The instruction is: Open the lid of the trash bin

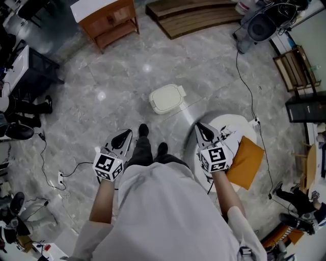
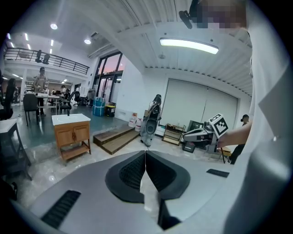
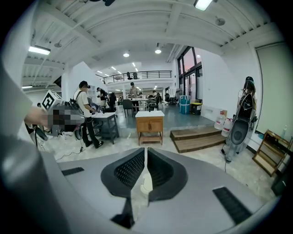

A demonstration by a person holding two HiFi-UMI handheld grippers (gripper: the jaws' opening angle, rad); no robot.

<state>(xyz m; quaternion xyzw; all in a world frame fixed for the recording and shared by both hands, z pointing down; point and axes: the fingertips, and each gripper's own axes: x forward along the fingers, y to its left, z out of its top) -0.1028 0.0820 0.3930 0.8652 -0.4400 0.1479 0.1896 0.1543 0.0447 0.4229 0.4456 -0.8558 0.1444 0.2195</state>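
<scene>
Left gripper [image 1: 125, 135] [image 2: 145, 157]: jaws pressed together at the tips, nothing between them. It is held low in front of the body, pointing forward and slightly inward.

Right gripper [image 1: 200, 127] [image 3: 146, 155]: jaws likewise closed to a hairline seam, with nothing in them. It is held at about the same height as the left one, pointing forward. We see each gripper's marker cube sitting close to the hand.

Between the two grippers, below them, are our shoes [image 1: 143, 131] on the grey marble floor [image 1: 102, 102].

Trash bin [image 1: 167, 98]: a cream-white, rounded box standing on the floor, ahead of the shoes and roughly midway between the lines of the two grippers. It is well apart from both and neither gripper touches it. Its lid [image 1: 168, 96] lies flat and closed. The right gripper is a little nearer to it than the left.

Just right of the right gripper is a round white surface [image 1: 239, 125] with an orange envelope [image 1: 245, 161] on it. A thin black cable [image 1: 243, 76] runs across the floor beyond it.

Further out there is a wooden cabinet [image 1: 108, 19] [image 2: 71, 132] [image 3: 149, 123] with a white top, far left of the bin. Wooden steps [image 1: 193, 15] [image 2: 114, 138] [image 3: 197, 136] lie beyond the bin to the right.
</scene>
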